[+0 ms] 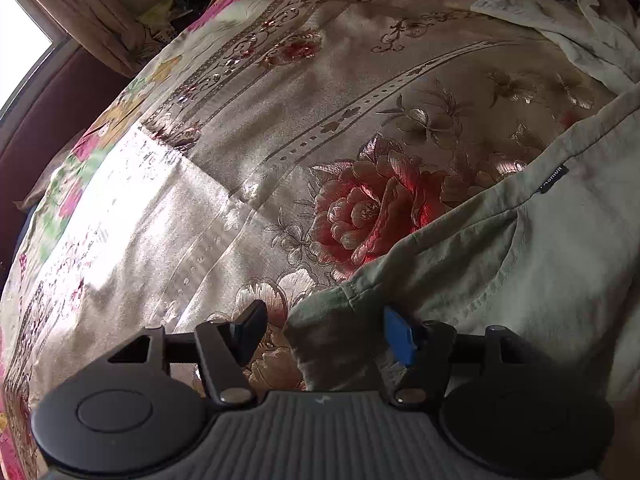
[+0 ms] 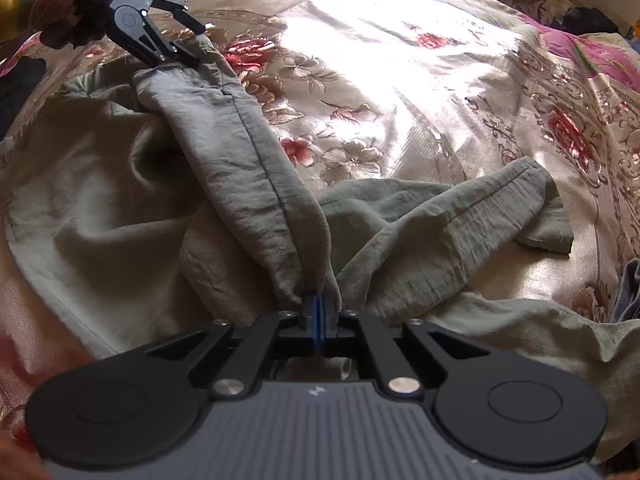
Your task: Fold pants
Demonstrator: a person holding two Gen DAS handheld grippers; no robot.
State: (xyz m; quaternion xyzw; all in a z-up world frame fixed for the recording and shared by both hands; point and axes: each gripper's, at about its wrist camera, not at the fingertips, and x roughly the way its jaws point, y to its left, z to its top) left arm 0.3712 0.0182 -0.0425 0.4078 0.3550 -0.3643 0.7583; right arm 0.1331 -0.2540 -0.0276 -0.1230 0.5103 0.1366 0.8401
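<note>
One right hand-held gripper pinches pants on bedspread.

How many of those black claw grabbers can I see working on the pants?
2. The right gripper sits at the bottom of its own view, clamped shut on a pant leg. The left gripper is at top left, open over that leg's far end.

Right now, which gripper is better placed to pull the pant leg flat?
Right. The right gripper is shut on the pants leg fabric, while the left gripper is open, gripping nothing.
</note>
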